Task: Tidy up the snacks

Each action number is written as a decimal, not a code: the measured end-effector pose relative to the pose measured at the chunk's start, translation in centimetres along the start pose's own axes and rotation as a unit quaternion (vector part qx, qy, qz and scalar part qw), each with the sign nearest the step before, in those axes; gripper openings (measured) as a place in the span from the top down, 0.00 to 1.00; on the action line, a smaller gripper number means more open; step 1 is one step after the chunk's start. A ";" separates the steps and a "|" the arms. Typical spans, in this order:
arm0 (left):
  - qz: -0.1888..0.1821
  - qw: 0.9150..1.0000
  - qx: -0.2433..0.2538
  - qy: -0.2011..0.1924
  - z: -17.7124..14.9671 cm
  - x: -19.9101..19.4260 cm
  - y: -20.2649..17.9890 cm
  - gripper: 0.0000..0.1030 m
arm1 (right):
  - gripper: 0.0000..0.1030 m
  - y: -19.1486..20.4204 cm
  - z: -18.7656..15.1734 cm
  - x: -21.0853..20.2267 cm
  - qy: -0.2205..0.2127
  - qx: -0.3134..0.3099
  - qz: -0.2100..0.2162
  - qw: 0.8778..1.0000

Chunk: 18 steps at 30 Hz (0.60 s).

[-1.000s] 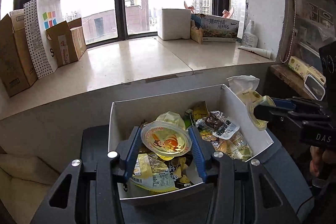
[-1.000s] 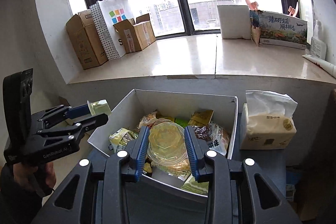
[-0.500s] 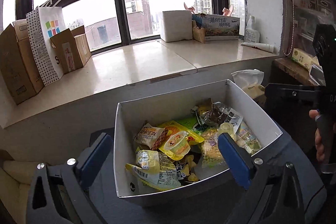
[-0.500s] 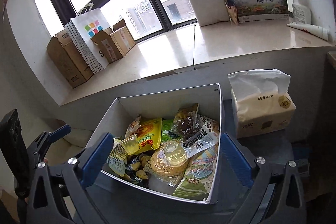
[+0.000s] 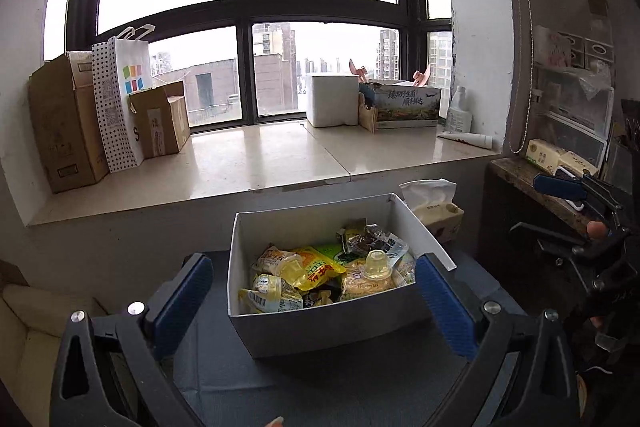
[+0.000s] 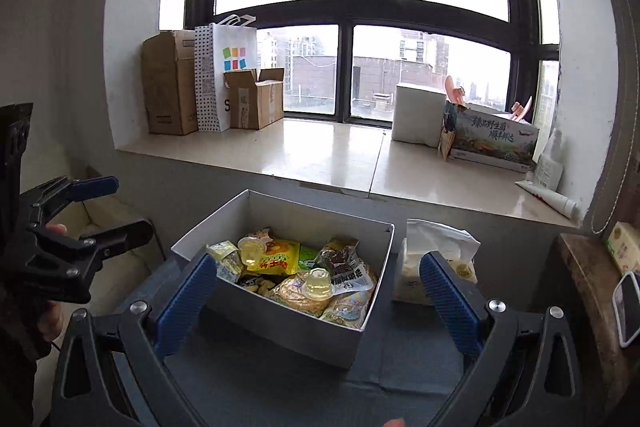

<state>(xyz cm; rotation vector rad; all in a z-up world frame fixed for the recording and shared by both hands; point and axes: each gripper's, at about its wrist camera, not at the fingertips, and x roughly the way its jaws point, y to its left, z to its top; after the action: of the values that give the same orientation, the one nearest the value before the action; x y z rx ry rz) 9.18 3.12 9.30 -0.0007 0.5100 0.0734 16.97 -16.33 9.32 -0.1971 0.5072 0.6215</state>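
A white open box (image 5: 312,217) (image 6: 280,213) on a dark blue cloth holds several snack packets, among them a yellow packet (image 5: 320,267) (image 6: 276,259). Two clear jelly cups lie on top of the pile: one (image 5: 376,263) (image 6: 318,283) to the right, one (image 5: 288,265) (image 6: 252,249) to the left. My left gripper (image 5: 312,263) (image 6: 116,207) hangs open, back from the box and above it, with nothing between its blue pads. Beside it my right gripper (image 6: 316,263) (image 5: 544,209) is open and empty too, at about the same distance.
A tissue pack (image 6: 436,255) stands just right of the box. The window sill (image 5: 260,163) behind carries cardboard boxes, a dotted paper bag (image 5: 120,103), a white foam box and a printed carton. A shelf (image 6: 588,267) with packets is at the right, a cream cushion (image 5: 24,327) at the left.
Both grippers were shut on jelly cups over the box. They opened, the cups fell onto the snacks, and both grippers drew back and up from the box.
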 end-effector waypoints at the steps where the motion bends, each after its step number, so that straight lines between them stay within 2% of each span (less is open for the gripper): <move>1: 0.005 1.000 -0.002 0.004 -0.3 -0.8 -0.2 0.00 | 0.00 0.2 -0.5 -0.9 -0.001 0.008 0.011 1.000; 8: -0.028 0.997 -0.065 0.034 -4.9 -6.2 -0.6 0.00 | 0.00 0.3 -5.3 -5.4 0.005 0.092 0.068 0.993; 12: -0.029 0.996 -0.071 0.040 -7.5 -8.6 -1.7 0.00 | 0.00 1.4 -7.7 -7.1 0.015 0.122 0.109 0.986; 14: -0.023 0.996 -0.069 0.045 -8.2 -9.4 -2.2 0.00 | 0.00 2.1 -8.1 -8.0 0.015 0.118 0.112 0.987; 18: -0.015 0.996 -0.071 0.044 -8.0 -10.5 -2.5 0.00 | 0.00 3.9 -7.7 -9.1 0.017 0.071 0.084 0.994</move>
<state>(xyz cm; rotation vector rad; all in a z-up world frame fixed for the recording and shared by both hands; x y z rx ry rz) -3.67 -0.30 7.44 -0.1519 0.5922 0.0815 5.26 -20.36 7.26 -0.0311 0.6033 0.7432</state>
